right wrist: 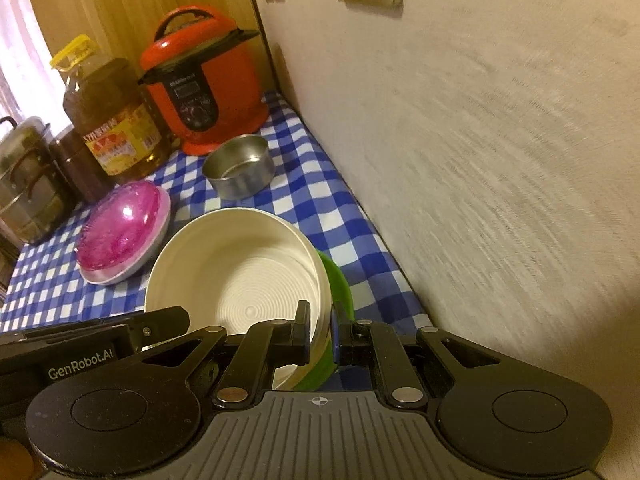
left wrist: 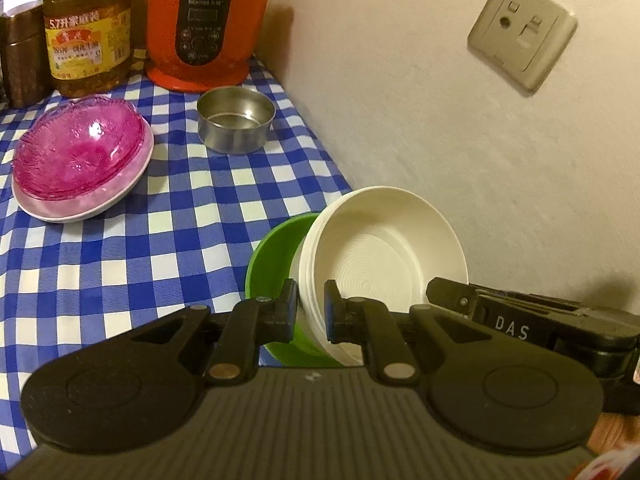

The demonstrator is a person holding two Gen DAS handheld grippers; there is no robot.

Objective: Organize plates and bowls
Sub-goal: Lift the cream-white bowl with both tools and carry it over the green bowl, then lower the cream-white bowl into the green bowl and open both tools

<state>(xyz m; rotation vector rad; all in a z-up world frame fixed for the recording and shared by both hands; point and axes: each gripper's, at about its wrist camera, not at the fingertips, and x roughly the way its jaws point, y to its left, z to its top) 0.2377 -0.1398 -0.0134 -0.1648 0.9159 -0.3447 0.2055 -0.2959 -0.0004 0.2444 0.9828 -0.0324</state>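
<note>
Left wrist view: cooker (left wrist: pixel 204 28) upper centre, bottle (left wrist: pixel 86 28) to its left; metal tin (left wrist: pixel 235 119) before cooker; stacked bowls (left wrist: pixel 80 160) at left.

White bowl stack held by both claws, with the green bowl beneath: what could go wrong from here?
1. Each claw, left claw and right claw, pinches only the thin rim of the white bowl stack; tilted as it is, it might slip.
2. The green bowl nested underneath may not be gripped on the left side and could drop out.
3. The wall is close; a swing could knock the rim.
</note>
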